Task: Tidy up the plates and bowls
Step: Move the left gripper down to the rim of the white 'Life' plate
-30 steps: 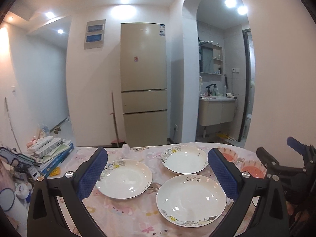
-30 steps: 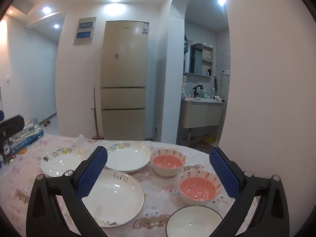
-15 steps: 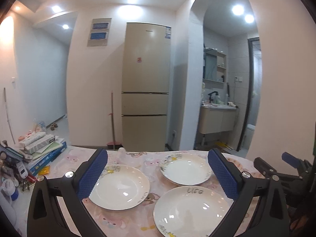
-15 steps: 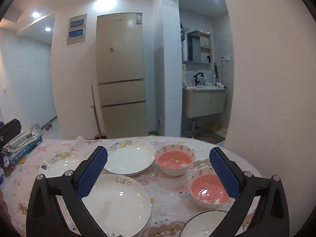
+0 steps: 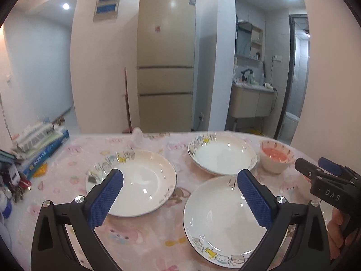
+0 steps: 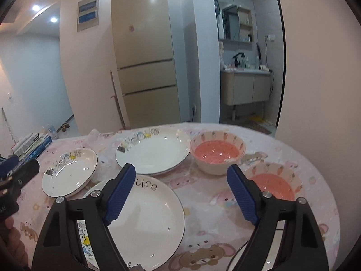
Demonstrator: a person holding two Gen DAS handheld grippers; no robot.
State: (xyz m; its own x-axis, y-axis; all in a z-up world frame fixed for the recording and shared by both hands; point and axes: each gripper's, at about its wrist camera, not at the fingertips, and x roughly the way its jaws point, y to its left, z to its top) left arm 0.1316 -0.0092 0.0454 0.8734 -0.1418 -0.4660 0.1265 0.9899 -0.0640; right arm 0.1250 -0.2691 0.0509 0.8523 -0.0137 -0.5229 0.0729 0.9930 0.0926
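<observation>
The "Life" plate lies under the right gripper, its rim at the left pad; jaws closing, apparently empty. Left gripper spread, side plate at 11 o'clock

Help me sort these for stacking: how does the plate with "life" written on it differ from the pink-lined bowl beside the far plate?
The "life" plate is wide and shallow; the pink-lined bowl is narrower with tall walls. The plate's inside is white with lettering and cartoon figures at the rim; the bowl's inside is pink, with a carrot pattern at the rim. The plate lies nearer the cameras, the bowl farther back. Both sit upright and empty on the tablecloth, neither gripped.
</observation>
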